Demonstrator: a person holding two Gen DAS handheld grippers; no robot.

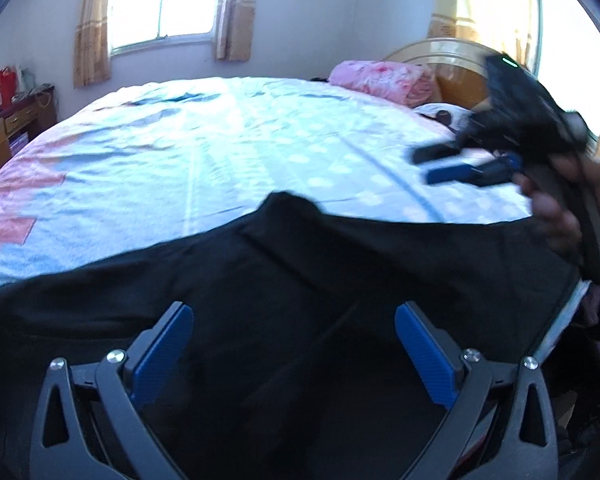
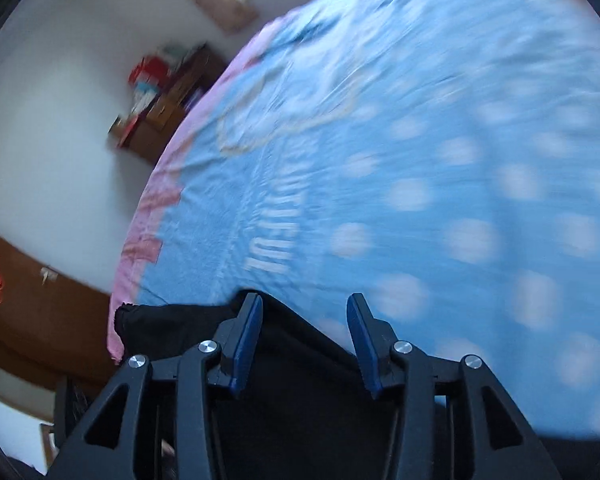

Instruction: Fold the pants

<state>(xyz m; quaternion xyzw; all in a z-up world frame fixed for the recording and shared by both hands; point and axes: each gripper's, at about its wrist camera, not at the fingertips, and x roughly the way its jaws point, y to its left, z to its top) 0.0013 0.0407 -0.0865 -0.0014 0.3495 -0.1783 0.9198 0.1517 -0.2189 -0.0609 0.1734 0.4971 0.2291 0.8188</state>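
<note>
Hovering over a bed [image 1: 220, 140] in a sunlit room, my two tools pause above a pair of black pants [image 1: 300, 300] spread flat along the near edge of the blue, spotted sheet, ready for folding. My left hand-held gripper [image 1: 294, 344] hangs low over the dark cloth with its blue pads [image 1: 168, 348] spread wide and nothing pinched between them, placed, I judge, to take hold of the fabric for a fold. My right hand-held gripper [image 2: 304, 340], seen blurred from the left camera at the right side above the sheet, has its jaws partly apart and empty; its own camera shows the pants [image 2: 300, 380] lying just below the fingers. A person's hand [image 1: 560, 208] grips its handle. The cloth looks smooth enough, with one raised peak at its far edge. A pink quilt [image 1: 380, 80] sits bundled by the headboard, well clear of the work.
</note>
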